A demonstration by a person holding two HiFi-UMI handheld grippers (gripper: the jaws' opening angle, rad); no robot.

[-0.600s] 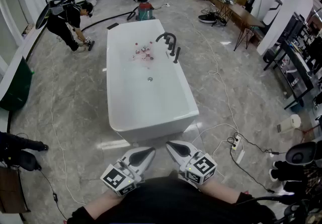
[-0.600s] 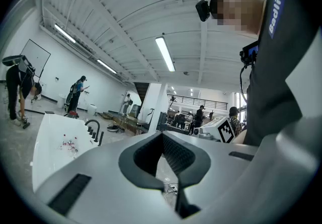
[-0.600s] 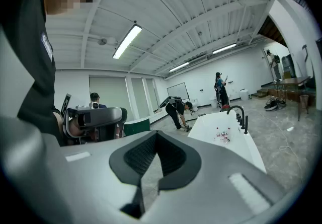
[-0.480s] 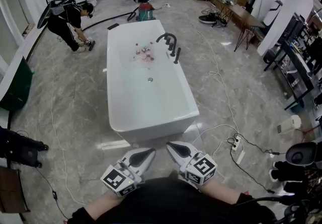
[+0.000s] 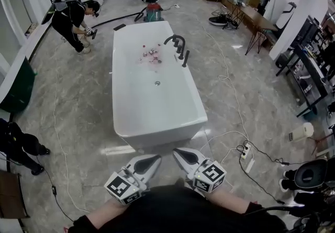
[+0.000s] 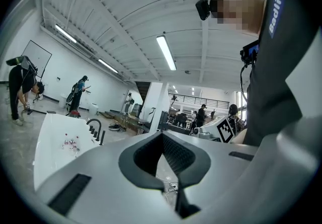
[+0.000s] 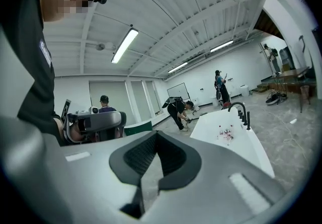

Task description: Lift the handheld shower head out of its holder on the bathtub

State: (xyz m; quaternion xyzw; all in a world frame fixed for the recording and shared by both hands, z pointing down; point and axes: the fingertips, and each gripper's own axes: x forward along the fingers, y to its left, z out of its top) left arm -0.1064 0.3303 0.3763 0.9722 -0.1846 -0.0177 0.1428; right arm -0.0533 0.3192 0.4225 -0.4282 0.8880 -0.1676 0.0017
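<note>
The white bathtub (image 5: 157, 127) stands on the grey floor ahead of me. On its far right rim are a black faucet (image 5: 175, 41) and the black handheld shower head (image 5: 185, 58), upright in its holder. My left gripper (image 5: 156, 158) and right gripper (image 5: 178, 151) hang side by side close to my body, short of the tub's near end and far from the shower head. Both are shut with nothing between the jaws. The left gripper view shows the tub (image 6: 50, 142) and shower head (image 6: 102, 137) at lower left. The right gripper view shows the tub (image 7: 241, 142) and shower head (image 7: 248, 120) at right.
Small bottles (image 5: 152, 54) lie inside the tub near the faucet. A cable and power strip (image 5: 246, 149) run along the floor to the tub's right. One person (image 5: 73, 17) bends at back left, another (image 5: 15, 145) is at the left edge. Tables (image 5: 251, 17) line the right.
Both grippers have stayed where they were. The bending person at back left has risen a little, and the person at the left edge has shifted.
</note>
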